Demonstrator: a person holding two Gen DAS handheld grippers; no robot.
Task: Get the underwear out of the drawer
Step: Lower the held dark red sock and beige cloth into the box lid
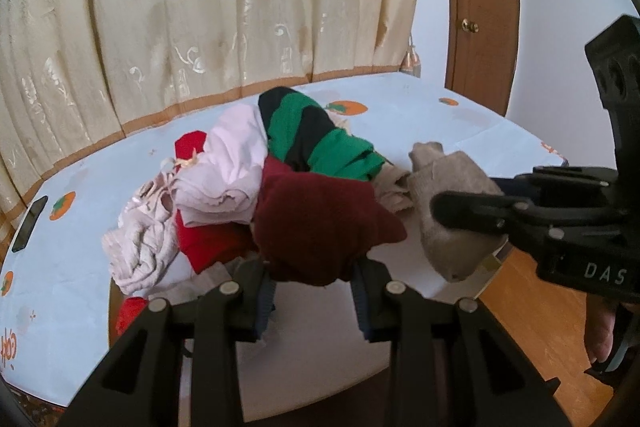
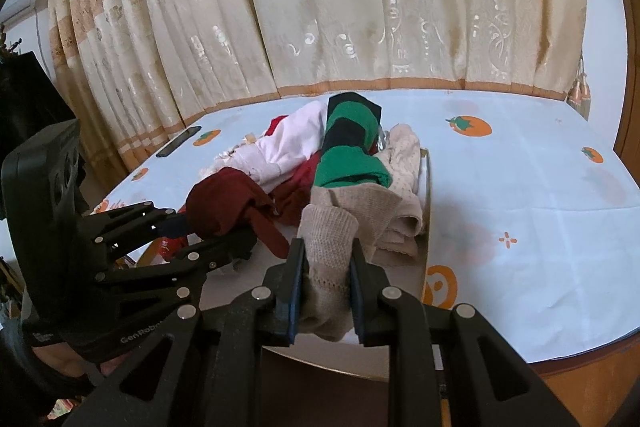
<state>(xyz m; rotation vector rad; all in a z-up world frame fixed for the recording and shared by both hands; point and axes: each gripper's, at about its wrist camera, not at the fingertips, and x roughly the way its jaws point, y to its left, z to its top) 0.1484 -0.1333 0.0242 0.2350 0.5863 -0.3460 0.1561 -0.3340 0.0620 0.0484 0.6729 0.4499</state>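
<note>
**Both claws loaded, pile still half in the drawer**

Left wrist view: the left claw (image 1: 312, 291) is clamped on a dark maroon garment (image 1: 320, 223), which bulges up between the pads and hangs over the white drawer (image 1: 320, 343) floor. Behind it sits the rest of the underwear heap: a white piece (image 1: 228, 167), a green-and-black striped piece (image 1: 316, 135) and a bright red piece (image 1: 208, 243). Off to the side the right claw (image 1: 444, 211) is shut on a beige knit piece (image 1: 448, 223).

Right wrist view: same story from the other side. The right claw (image 2: 326, 291) pinches the beige knit piece (image 2: 332, 259) between its pads, and the left claw (image 2: 212, 239) comes in from the left gripping the maroon garment (image 2: 224, 207). The drawer rests on a table (image 2: 540, 211) with a persimmon-print cloth, and its cardboard-looking side wall (image 2: 429, 203) runs right beside the beige stuff.

What I'd worry about (just my read): the maroon piece looks tangled into the red one under it, so lifting could drag extra items out. The beige grip looks shallow, right at a folded edge, so it might slip free mid-lift. The two claws are also close, so they could bump.
</note>
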